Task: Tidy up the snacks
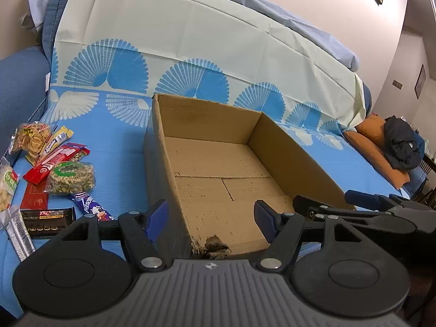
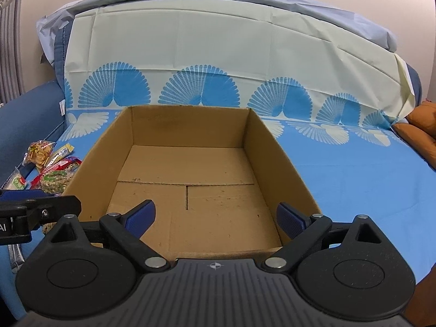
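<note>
Both the left gripper and right gripper stand spread, empty; the light, crinkly snack packets suit pinching at a sealed edge

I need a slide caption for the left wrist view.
Open left gripper at empty box; snacks lie left.

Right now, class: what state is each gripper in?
Left gripper: open, holding nothing.
Right gripper: open, holding nothing.
</note>
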A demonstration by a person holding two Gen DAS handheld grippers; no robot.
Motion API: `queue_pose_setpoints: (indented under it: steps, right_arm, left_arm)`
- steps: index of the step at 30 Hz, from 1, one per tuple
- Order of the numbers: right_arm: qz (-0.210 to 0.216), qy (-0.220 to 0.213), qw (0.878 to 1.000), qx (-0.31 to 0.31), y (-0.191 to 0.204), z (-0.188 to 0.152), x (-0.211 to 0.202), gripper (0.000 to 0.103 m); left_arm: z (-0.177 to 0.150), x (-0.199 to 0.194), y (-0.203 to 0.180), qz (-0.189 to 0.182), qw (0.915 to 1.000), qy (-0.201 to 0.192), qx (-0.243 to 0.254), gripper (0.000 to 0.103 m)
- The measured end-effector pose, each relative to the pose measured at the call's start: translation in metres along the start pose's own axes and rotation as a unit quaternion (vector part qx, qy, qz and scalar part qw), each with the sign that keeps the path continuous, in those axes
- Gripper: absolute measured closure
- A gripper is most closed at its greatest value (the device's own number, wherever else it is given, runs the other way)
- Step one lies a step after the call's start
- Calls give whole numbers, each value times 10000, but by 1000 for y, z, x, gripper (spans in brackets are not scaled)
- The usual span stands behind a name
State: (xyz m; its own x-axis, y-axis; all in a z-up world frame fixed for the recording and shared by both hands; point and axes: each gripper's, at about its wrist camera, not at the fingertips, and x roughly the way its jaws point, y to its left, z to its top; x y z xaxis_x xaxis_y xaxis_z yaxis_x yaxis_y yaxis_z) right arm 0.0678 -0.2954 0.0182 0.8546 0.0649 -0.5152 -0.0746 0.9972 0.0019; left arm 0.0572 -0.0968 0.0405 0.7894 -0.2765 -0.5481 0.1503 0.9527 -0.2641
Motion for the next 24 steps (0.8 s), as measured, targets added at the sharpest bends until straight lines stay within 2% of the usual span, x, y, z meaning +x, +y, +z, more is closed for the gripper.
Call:
queue_pose_setpoints:
  steps: [7, 18, 21, 22, 23, 24]
  right_arm:
    - [-35, -67, 9999, -131, 5, -3, 0, 7]
    - [-84, 53, 9995, -299, 10, -4, 0, 8]
    - [-40, -8, 9996, -271, 11, -3, -1, 16]
    - [-32, -17, 9996, -273, 12, -3, -2, 25]
    - [-12, -1, 9996, -284, 12, -2, -1, 30]
    - [34, 9, 9997, -262, 13, -2, -1, 40]
  left_arm:
    - [0, -2, 0, -2, 10000, 7, -48, 28]
    - [-1, -3, 1, 3, 10000, -1, -100, 28]
    - [0, -5, 5, -17, 9998, -17, -183, 33]
    - [0, -6, 7, -15, 9997, -31, -229, 42]
    - [1, -7, 10, 3, 9996, -44, -281, 46]
    - [2, -9, 13, 20, 9994, -61, -331, 54]
